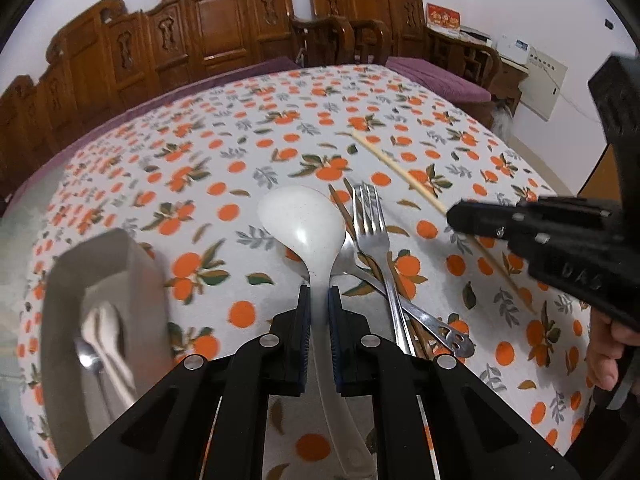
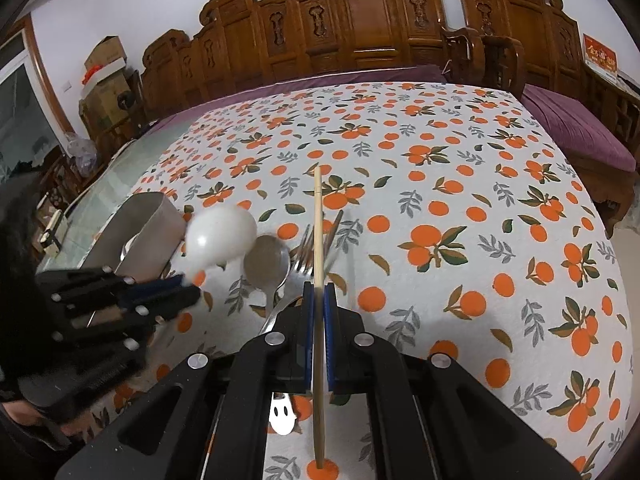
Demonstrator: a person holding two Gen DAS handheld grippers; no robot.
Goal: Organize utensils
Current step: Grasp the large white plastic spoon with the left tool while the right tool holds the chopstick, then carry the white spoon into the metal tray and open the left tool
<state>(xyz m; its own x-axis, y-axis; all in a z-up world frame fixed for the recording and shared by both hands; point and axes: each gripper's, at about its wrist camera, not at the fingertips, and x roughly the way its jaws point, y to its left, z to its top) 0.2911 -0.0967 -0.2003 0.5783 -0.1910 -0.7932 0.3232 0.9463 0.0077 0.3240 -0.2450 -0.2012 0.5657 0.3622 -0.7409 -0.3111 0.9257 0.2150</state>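
My left gripper point(image 1: 319, 296) is shut on the handle of a white plastic spoon point(image 1: 302, 216), which hangs lifted off the cloth point(image 2: 222, 236). My right gripper point(image 2: 319, 290) is shut on a pale wooden chopstick point(image 2: 318, 220) that points away from me over the table. From the left wrist view the right gripper point(image 1: 454, 216) hovers right of the utensil pile, the chopstick point(image 1: 400, 174) running through it. On the cloth lie a steel fork point(image 1: 374, 224), a steel spoon point(image 2: 267, 260) and a dark chopstick point(image 1: 340, 204), crossed over one another.
A grey rectangular container point(image 1: 140, 276) stands at the left with spoons point(image 1: 100, 336) inside; in the right wrist view it point(image 2: 156, 236) is beyond the left gripper point(image 2: 188, 288). An orange-print tablecloth point(image 2: 460, 184) covers the table. Carved wooden chairs point(image 1: 224, 28) line the far edge.
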